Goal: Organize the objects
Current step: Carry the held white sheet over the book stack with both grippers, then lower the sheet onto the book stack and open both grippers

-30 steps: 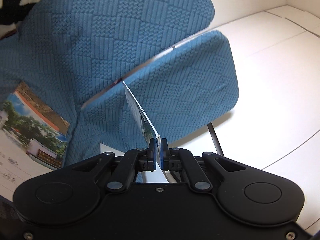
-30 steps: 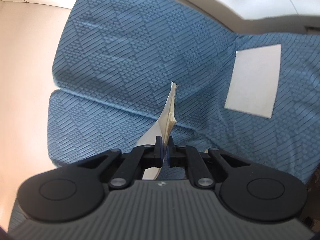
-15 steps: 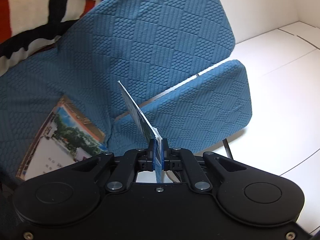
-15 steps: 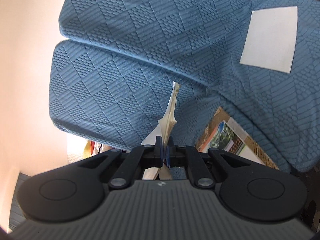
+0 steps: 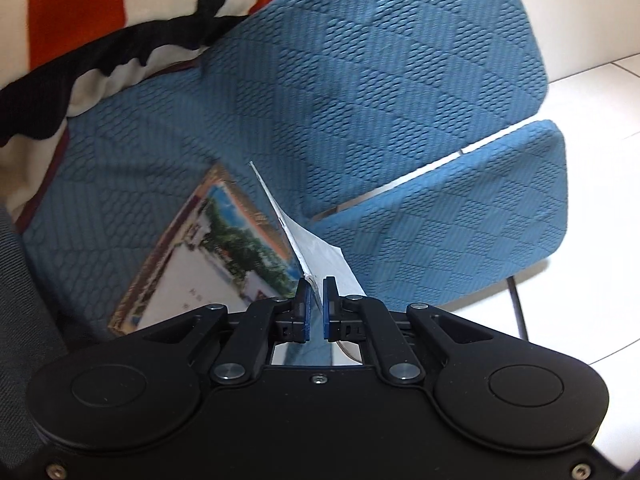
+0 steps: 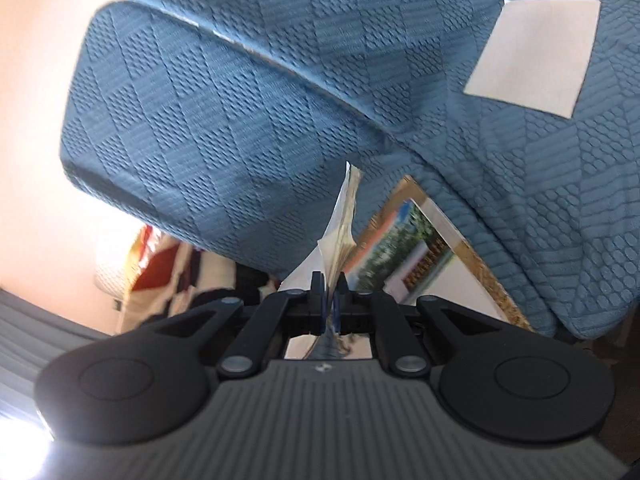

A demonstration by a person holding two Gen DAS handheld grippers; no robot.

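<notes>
My left gripper [image 5: 316, 284] is shut on a thin white card [image 5: 316, 248], held edge-on above the blue textured seat [image 5: 360, 72]. A picture booklet [image 5: 216, 248] with trees and a building lies flat on the seat, just left of that card. In the right wrist view my right gripper [image 6: 329, 280] is shut on a bunch of thin paper sheets [image 6: 342, 224], also edge-on. The same booklet [image 6: 424, 256] lies to their right. A white paper sheet [image 6: 532, 52] lies farther back on the blue seat [image 6: 240, 100].
A striped red, black and cream cloth [image 5: 100, 20] lies at the seat's far left. White tiled floor [image 5: 592, 200] and a thin dark chair leg [image 5: 518, 308] lie to the right. Patterned cloth [image 6: 168, 272] shows below the cushion edge in the right wrist view.
Both grippers moved lower over the seat with their papers. The booklet now shows larger in both views, and the striped cloth has come into the left wrist view.
</notes>
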